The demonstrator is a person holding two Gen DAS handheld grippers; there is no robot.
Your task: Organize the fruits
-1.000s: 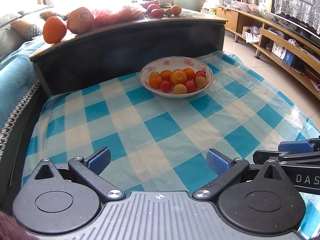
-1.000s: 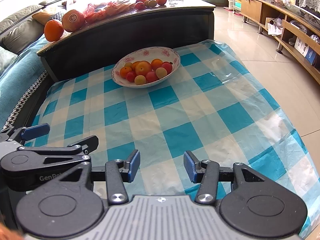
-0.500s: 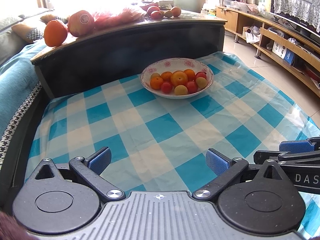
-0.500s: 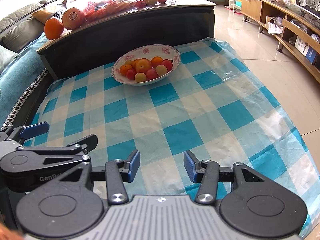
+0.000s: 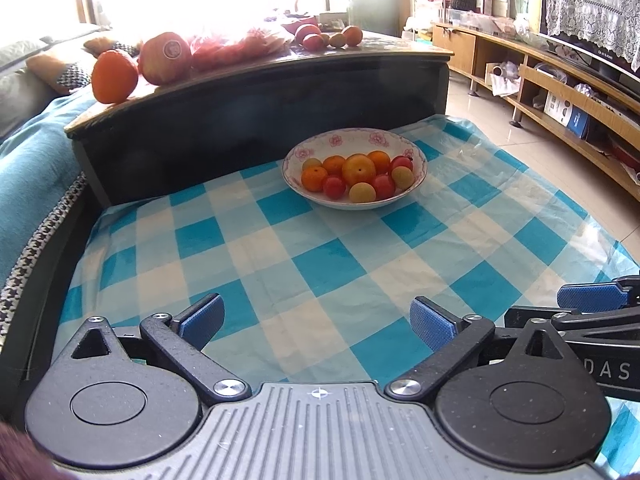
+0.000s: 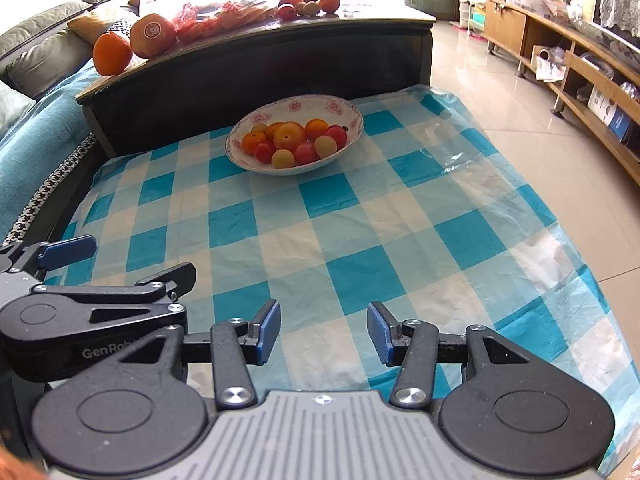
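A white floral bowl (image 5: 416,152) (image 6: 352,116) holds several small oranges and red and yellow fruits on the blue checked cloth (image 5: 320,256) (image 6: 332,236). More fruit lies on the dark raised table behind: an orange (image 5: 114,76) (image 6: 112,54), a large reddish fruit with a sticker (image 5: 166,58) (image 6: 153,36) and several small fruits (image 5: 328,36) (image 6: 308,2). My left gripper (image 5: 316,320) is open and empty, well short of the bowl. My right gripper (image 6: 323,330) is open and empty, beside the left gripper (image 6: 120,264).
A red plastic bag (image 5: 236,44) lies on the dark table (image 5: 260,92). A teal sofa (image 5: 28,160) runs along the left. Wooden shelving (image 5: 560,80) stands at the right across a tiled floor (image 6: 500,80).
Both views have shifted slightly: the bowl sits a little lower and nearer in the frames. Both grippers stay open and empty.
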